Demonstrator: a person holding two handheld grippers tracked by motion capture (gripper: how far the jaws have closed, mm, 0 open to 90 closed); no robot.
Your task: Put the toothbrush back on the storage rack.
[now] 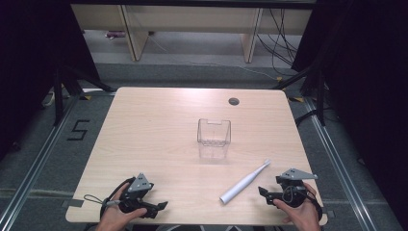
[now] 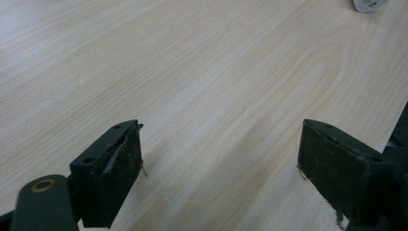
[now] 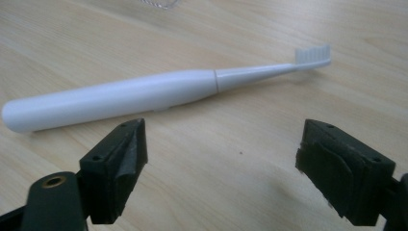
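Observation:
A white electric toothbrush [image 1: 244, 182] lies flat on the wooden table [image 1: 154, 134] at the front right, its bristle head toward the far right. In the right gripper view the toothbrush [image 3: 144, 96] lies crosswise just beyond the jaws, untouched. My right gripper [image 1: 262, 192] rests near the front right edge, held by a hand, jaws open and pointing left at the toothbrush; in its own view the right gripper [image 3: 221, 166] is empty. My left gripper [image 1: 163, 206] sits at the front left, pointing right. Seen in its own view, the left gripper [image 2: 221, 168] is open over bare wood.
A small clear plastic container [image 1: 213, 132] stands upright near the table's middle. A round cable hole [image 1: 234, 101] sits near the far edge. Beyond the table are light wooden furniture legs [image 1: 132, 38], cables and a floor marking [image 1: 78, 130].

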